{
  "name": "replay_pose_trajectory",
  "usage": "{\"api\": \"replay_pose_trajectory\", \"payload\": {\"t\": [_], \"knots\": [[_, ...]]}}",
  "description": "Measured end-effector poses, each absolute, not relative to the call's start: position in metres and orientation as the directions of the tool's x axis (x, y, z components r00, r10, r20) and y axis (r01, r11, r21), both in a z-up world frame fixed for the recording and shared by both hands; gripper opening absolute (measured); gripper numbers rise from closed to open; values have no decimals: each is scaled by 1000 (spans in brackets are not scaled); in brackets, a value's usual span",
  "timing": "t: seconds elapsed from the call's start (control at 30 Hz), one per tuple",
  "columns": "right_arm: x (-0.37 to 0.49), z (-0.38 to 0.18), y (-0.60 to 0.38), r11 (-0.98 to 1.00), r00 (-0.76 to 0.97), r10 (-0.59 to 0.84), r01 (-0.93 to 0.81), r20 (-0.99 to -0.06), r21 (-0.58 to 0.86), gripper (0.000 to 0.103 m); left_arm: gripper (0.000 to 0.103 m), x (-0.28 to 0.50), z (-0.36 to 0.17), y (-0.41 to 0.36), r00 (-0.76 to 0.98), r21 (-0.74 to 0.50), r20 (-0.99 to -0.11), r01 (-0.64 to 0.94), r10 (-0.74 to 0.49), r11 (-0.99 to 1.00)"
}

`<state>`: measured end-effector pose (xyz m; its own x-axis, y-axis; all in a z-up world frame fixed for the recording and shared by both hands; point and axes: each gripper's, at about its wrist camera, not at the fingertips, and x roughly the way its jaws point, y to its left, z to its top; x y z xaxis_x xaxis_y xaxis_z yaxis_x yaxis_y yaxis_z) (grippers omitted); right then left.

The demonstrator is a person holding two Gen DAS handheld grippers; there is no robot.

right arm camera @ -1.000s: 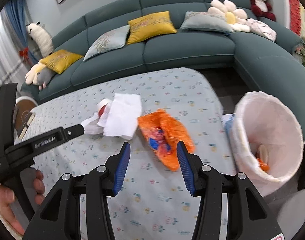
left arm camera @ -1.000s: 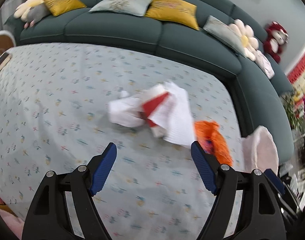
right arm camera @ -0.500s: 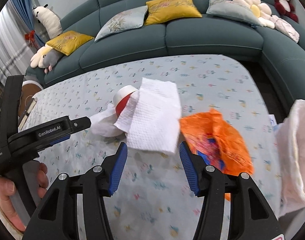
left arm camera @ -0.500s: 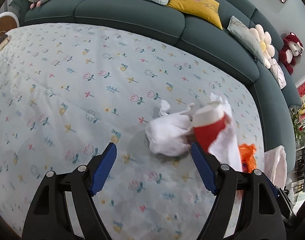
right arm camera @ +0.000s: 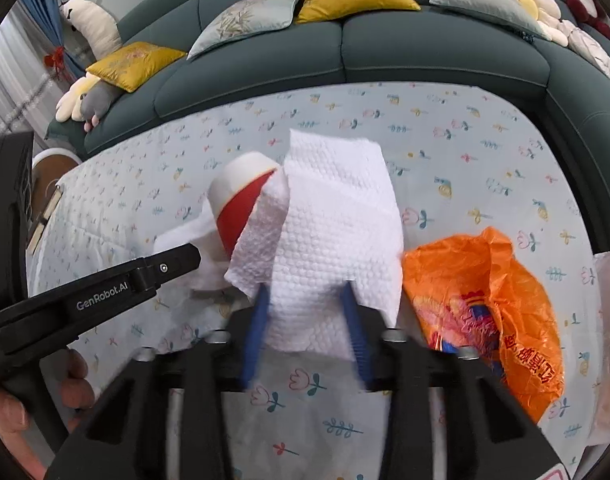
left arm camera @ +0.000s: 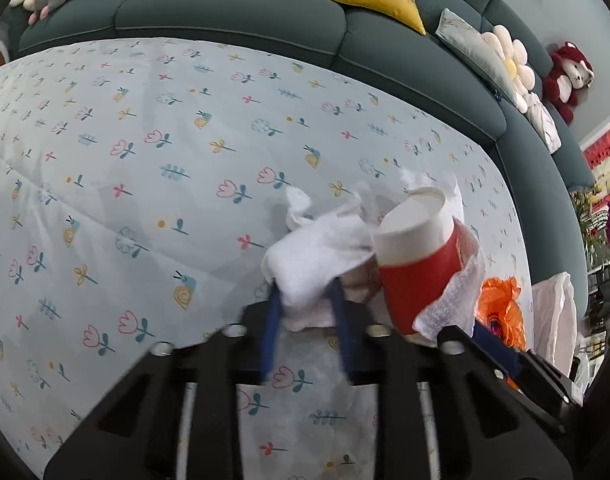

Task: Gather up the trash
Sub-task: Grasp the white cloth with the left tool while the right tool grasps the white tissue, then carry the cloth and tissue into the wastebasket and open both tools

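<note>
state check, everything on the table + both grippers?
left gripper: jaws just closing, pinching crumpled tissue
right gripper: jaws just closing, pinching paper towel
red paper cup: tipped over, wedged among the tissues
orange plastic bag: crumpled, lying on tablecloth, untouched
white bin bag: at table edge, contents hidden

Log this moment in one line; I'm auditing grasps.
left gripper: closing on crumpled tissue | right gripper: closing on paper towel | cup: untouched
</note>
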<state>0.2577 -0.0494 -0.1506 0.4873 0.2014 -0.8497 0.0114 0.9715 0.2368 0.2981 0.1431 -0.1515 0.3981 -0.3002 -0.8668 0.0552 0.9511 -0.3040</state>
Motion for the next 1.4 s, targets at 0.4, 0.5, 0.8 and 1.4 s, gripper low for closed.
{"api": "replay_pose_trajectory", "payload": {"t": [0.4,0.5,0.8,1.4], "knots": [[223,-101,-62,973,583,193,-6,-790,233,4,8,266,-106,131,468,-294,-832,81,-297,952],[214,-80,-72,970,619,189,4,-762,243,4,8,259,-85,123,492,-297,-815,100,-307,950],[176,-25,-110,966,705,155,40,-692,257,4,8,226,-25,84,546,-291,-760,199,-352,936],[87,19,-230,943,784,9,199,-621,265,4,8,152,19,-63,509,-221,-736,444,-447,868]]}}
